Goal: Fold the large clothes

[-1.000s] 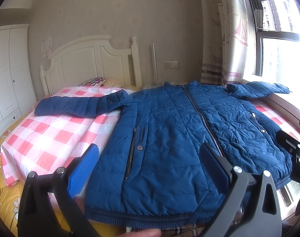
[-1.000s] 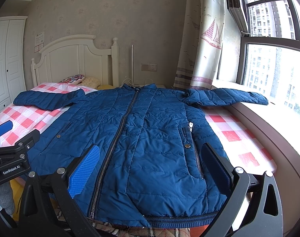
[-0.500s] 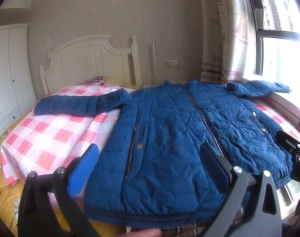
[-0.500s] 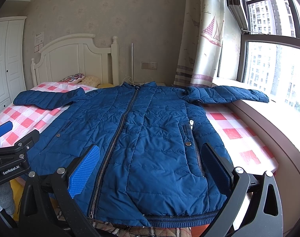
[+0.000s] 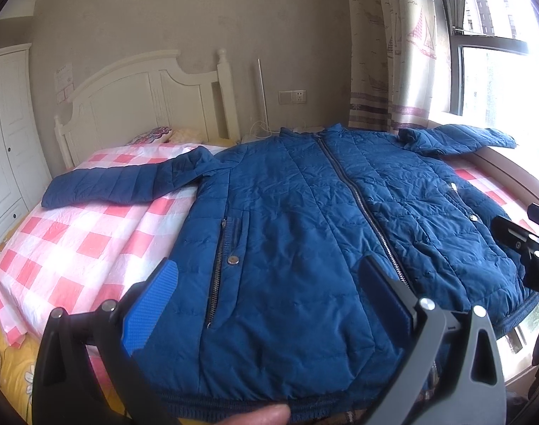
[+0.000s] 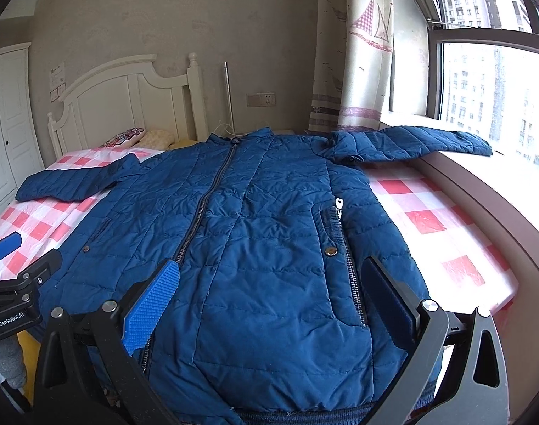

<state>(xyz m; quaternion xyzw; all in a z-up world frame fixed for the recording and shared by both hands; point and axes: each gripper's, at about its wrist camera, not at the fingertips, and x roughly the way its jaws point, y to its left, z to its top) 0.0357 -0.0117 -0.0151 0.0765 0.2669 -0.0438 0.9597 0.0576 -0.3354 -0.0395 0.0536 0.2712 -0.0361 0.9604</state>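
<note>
The jacket [image 6: 262,248] lies zipped and face-up on the bed [image 5: 81,244], sleeves spread left and right, ready for folding, while both hand-held grippers, left [image 5: 269,301] and right [image 6: 273,297], hover spread over its near hem, gripping nothing.

- Daylight pours in from the window [image 6: 489,81] on my right; its panes are blown out to near white in both views.
- Glare washes over the sill and the checked bed cover [image 6: 443,223] nearest the glass.
- The back wall [image 5: 198,17] sits dimmer and flat.
- Fisheye bending curves the edges, and the corners go black.
- The fingertip [image 5: 269,414] at my left view's bottom edge is blurred.
</note>
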